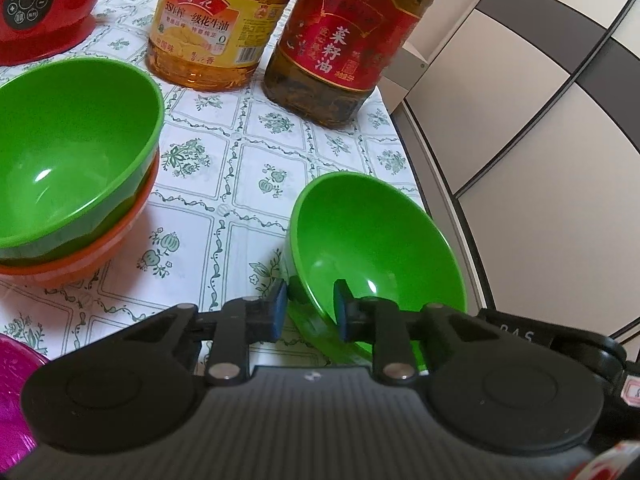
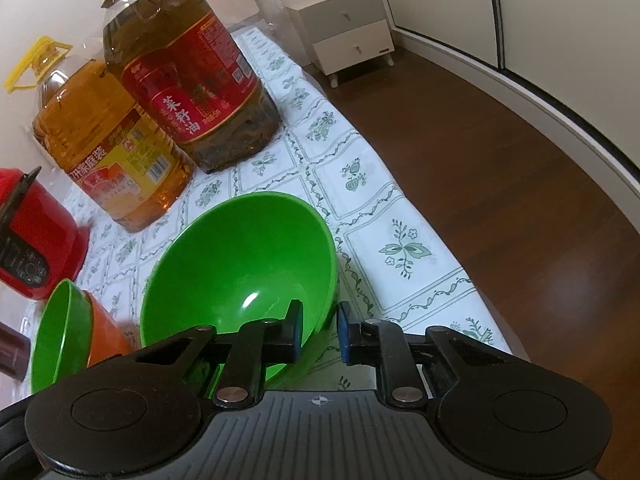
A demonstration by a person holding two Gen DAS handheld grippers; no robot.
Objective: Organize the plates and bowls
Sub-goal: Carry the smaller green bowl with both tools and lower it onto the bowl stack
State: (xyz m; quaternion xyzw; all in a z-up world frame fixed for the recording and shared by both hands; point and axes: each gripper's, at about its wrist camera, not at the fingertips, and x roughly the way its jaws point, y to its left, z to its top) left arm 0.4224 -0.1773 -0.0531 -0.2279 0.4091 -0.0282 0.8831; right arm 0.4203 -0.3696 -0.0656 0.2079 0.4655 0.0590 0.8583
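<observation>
Left wrist view showed a glossy green plastic bowl [image 1: 72, 152] nested inside an orange plastic bowl [image 1: 100, 248] on the floral-patterned white tablecloth [image 1: 240, 152], both bowls holding no food. A second, single green plastic bowl [image 1: 376, 240] sat tilted near the table's edge, also with nothing inside it. The left gripper [image 1: 310, 308] straddled that bowl's near rim, one blue pad inside the bowl and one outside; whether the pads actually pinched the rim could not be told. In the right wrist view, the right gripper [image 2: 318, 334] likewise straddled the rim of the same tilted bowl [image 2: 240, 264], its jaws parted with a visible gap, grip uncertain. The nested pair [image 2: 64, 324] stood well to the left of it. Behind the bowls stood a large yellow-labelled bottle of golden cooking oil [image 1: 224, 20] and a red-labelled bottle of darker oil [image 1: 348, 36], side by side. A red electric cooker with a black control panel [image 1: 44, 4] occupied the far left corner. A magenta plastic item [image 1: 16, 376] showed at the lower left edge.
</observation>
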